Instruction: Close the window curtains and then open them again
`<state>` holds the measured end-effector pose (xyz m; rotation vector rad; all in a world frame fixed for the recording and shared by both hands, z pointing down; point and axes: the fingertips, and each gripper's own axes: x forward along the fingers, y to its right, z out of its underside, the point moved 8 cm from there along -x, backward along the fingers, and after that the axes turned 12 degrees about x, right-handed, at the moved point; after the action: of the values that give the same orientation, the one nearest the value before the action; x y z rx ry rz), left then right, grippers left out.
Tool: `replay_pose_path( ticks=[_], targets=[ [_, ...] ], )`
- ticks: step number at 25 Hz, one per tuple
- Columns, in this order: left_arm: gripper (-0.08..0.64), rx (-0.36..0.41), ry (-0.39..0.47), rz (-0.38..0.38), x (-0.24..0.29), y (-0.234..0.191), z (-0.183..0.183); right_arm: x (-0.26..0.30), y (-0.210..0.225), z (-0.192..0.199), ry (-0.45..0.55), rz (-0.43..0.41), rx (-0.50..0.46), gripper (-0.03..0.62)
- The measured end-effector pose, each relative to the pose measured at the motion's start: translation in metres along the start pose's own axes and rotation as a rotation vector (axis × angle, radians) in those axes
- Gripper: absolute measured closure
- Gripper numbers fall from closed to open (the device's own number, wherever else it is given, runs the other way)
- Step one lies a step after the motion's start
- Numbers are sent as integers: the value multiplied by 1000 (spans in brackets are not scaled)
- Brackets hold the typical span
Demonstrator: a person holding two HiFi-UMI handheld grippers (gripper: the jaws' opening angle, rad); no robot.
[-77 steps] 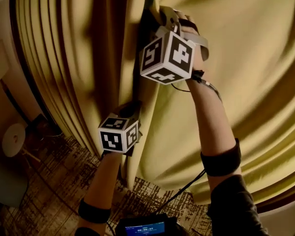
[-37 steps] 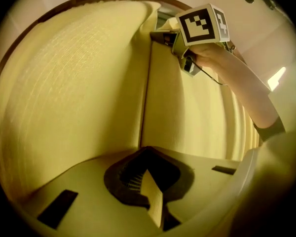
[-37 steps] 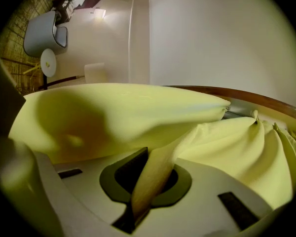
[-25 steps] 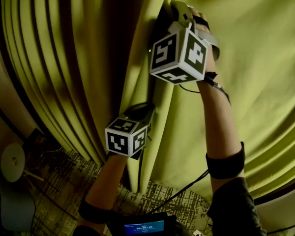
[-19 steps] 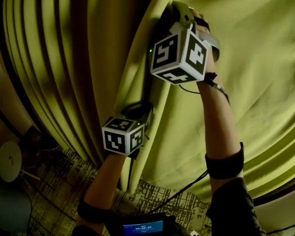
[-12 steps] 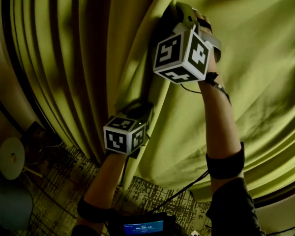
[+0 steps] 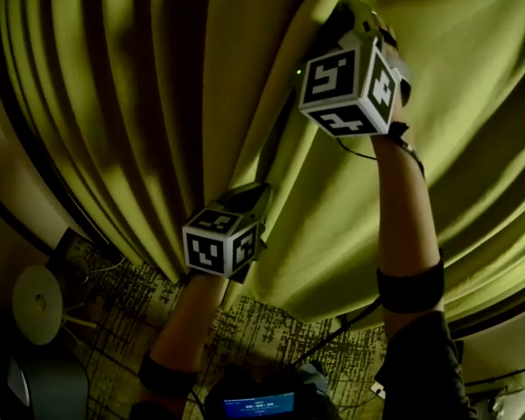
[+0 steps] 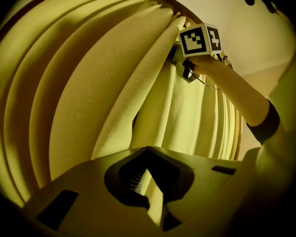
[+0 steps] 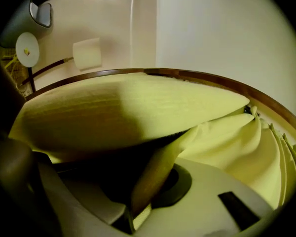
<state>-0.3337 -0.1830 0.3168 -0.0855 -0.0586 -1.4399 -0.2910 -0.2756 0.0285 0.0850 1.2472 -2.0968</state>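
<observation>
Yellow-green curtains (image 7: pixel 140 103) hang in deep pleats and fill the head view. My left gripper (image 7: pixel 261 191) is low at the centre, shut on the leading edge of the curtain panel (image 7: pixel 472 103). In the left gripper view its jaws (image 8: pixel 147 149) meet at the tips with a strip of fabric (image 8: pixel 155 201) between them. My right gripper (image 7: pixel 337 11) is higher on the same edge, shut on a fold. That fold (image 9: pixel 153 177) runs down between its jaws in the right gripper view. The left gripper view also shows the right gripper (image 8: pixel 180 65) gripping the edge above.
Patterned carpet (image 7: pixel 114 313) lies below the curtain hem, with a round white object (image 7: pixel 37 300) at the left. A dark device with a blue screen (image 7: pixel 258 403) and a cable (image 7: pixel 332 339) sit at the bottom. A wooden rail (image 9: pixel 197 75) and a wall lamp (image 9: pixel 86 53) show in the right gripper view.
The right gripper has moved right and upward in the head view, taking the curtain edge with it, so the edge slants more. The left gripper keeps its grip lower down.
</observation>
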Motion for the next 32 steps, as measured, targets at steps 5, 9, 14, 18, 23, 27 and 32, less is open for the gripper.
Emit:
replay_pose_path(
  ticks=[5, 9, 14, 18, 23, 27, 32],
  targets=[
    [559, -28, -2, 45, -12, -17, 2, -1, -1, -20, -40, 40, -13, 534],
    [559, -35, -17, 85, -2, 9, 12, -18, 9, -1, -73, 56, -3, 518],
    [559, -25, -29, 63, -20, 40, 26, -70, 38, 25, -103, 121, 91, 467],
    [559, -32, -56, 35, -37, 71, 45, -131, 52, 56, -132, 136, 250, 282],
    [559, 0, -86, 21, -59, 122, 67, -225, 56, 94, -221, 132, 426, 284],
    [559, 0, -98, 0, -85, 142, 85, -301, 35, 116, -314, 104, 493, 282],
    [559, 64, -144, -41, -106, 191, 99, -413, 11, 165, -434, 32, 687, 358]
  ],
)
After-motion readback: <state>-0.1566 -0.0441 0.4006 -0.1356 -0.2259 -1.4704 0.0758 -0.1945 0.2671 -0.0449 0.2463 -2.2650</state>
